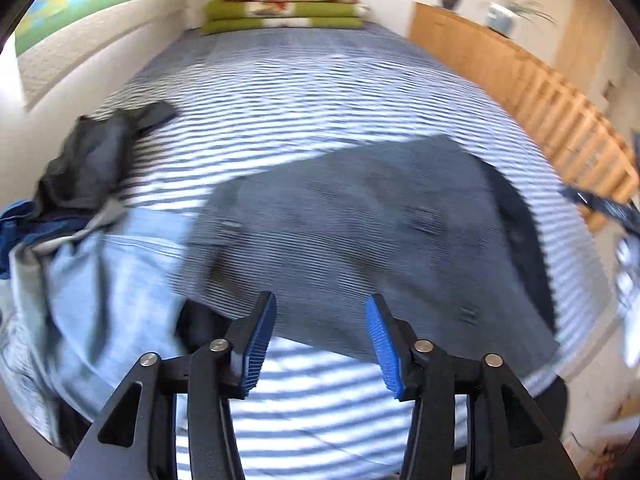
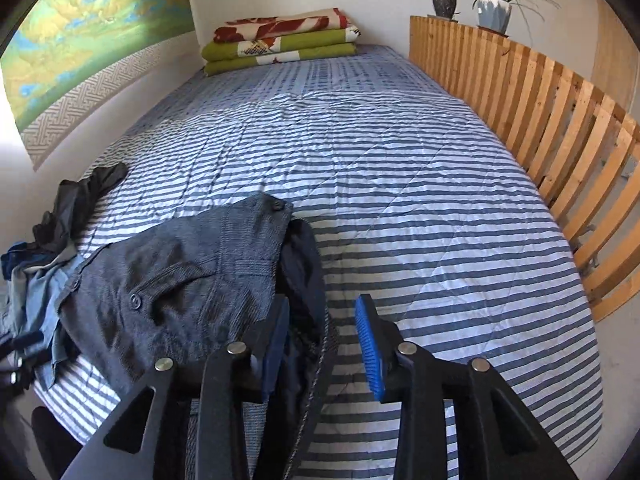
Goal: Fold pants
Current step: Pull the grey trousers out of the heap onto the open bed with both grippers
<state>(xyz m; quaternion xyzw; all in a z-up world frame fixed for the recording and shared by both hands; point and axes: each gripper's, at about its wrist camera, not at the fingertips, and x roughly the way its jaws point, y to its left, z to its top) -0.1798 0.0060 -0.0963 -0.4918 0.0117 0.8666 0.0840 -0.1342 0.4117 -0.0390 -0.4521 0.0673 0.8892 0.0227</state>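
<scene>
Dark grey pants (image 1: 360, 232) lie spread across the striped bed cover (image 1: 320, 92), blurred in the left wrist view. My left gripper (image 1: 320, 344) hangs over their near edge, its blue pads (image 1: 260, 344) wide apart and touching nothing. In the right wrist view the same pants (image 2: 180, 280) lie bunched at the left, with buttons and a dark lining showing at their right edge. My right gripper (image 2: 322, 346) stands open over that edge. A fold of the fabric hangs between its jaws close to the left pad, and the right pad (image 2: 370, 348) is clear of it.
A heap of other clothes, light blue (image 1: 100, 272) and dark (image 1: 92, 152), lies at the bed's left edge. Folded blankets (image 2: 280, 40) are stacked at the far end. A wooden slatted rail (image 2: 560, 140) runs along the right side, with two plant pots (image 2: 492, 10) on top.
</scene>
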